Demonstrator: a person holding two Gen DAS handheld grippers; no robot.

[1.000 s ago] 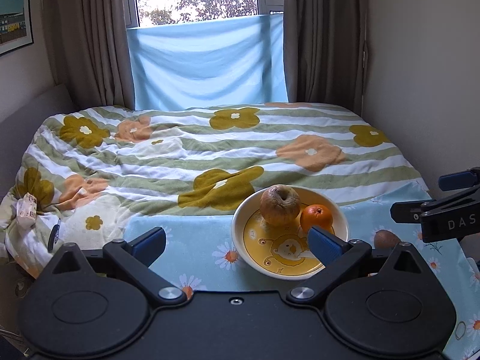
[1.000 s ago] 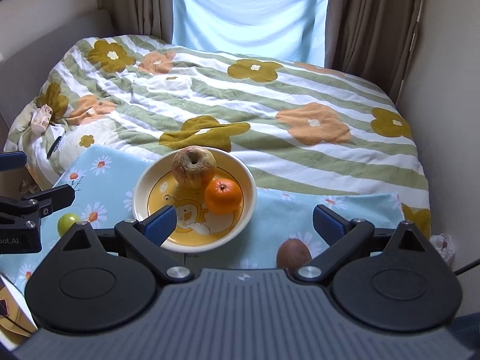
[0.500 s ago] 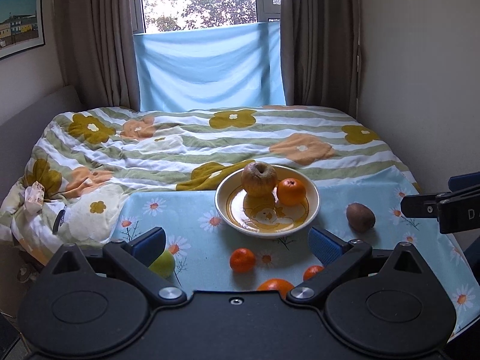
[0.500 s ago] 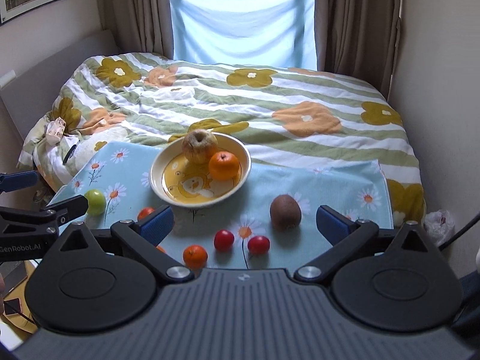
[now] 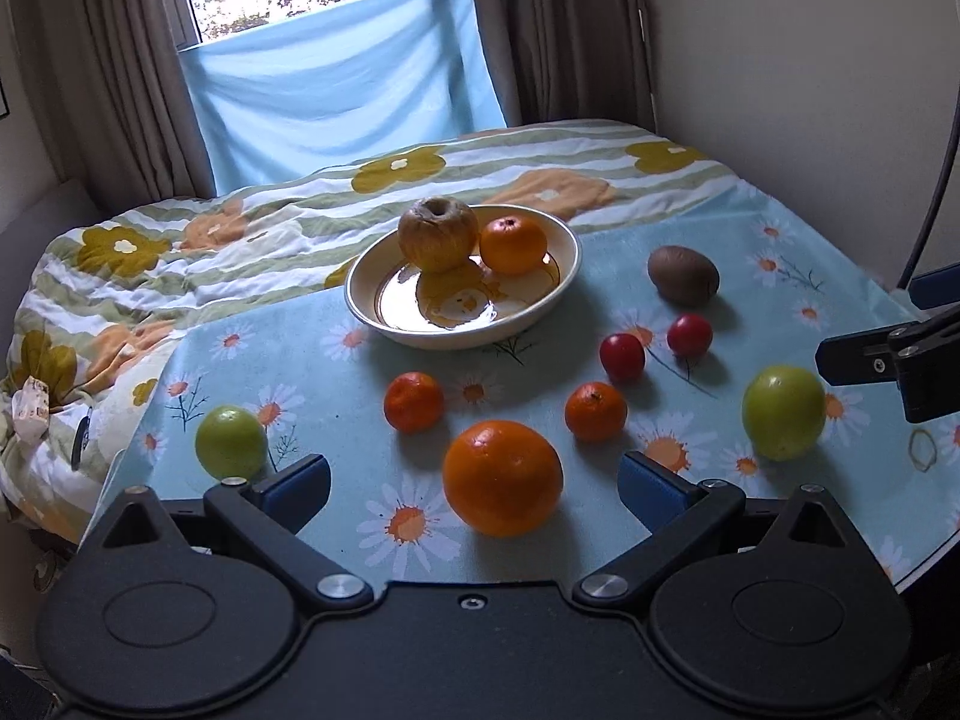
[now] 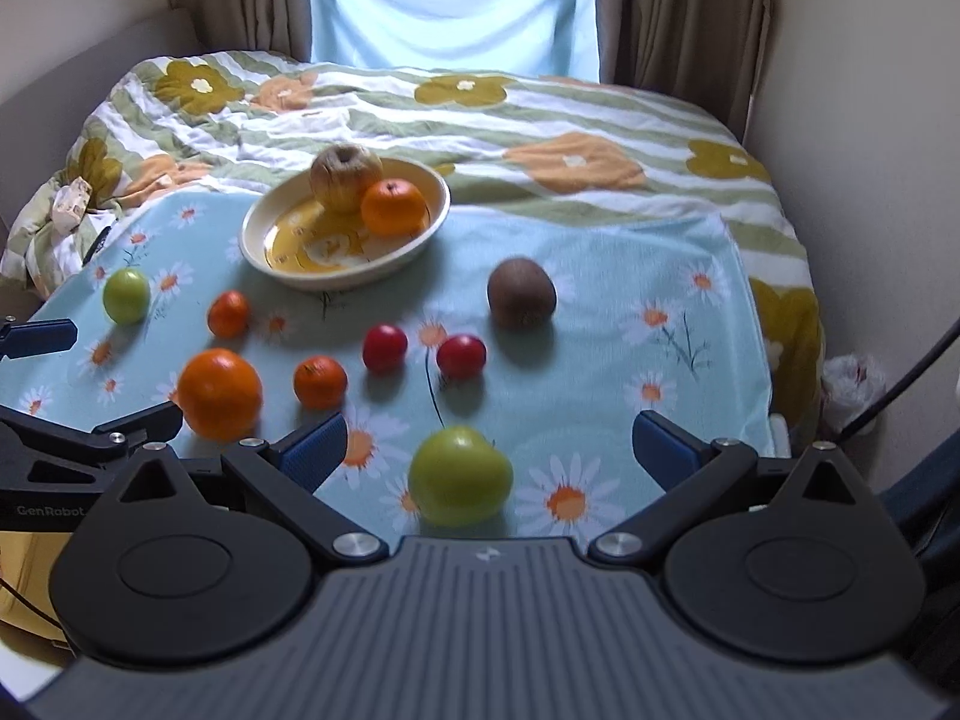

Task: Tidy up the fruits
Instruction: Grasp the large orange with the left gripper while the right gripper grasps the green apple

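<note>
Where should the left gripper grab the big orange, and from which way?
Grab the big orange across its widest middle, coming straight forward and slightly down. It is round, with no stem or handle, so the widest part probably slips least. It sits alone on the daisy cloth, already between the wide-open fingers of the left gripper, with nothing touching its sides.

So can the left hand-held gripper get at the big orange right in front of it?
Probably yes: the left hand-held gripper is open, and the big orange sits between its fingers with nothing in the way.
</note>
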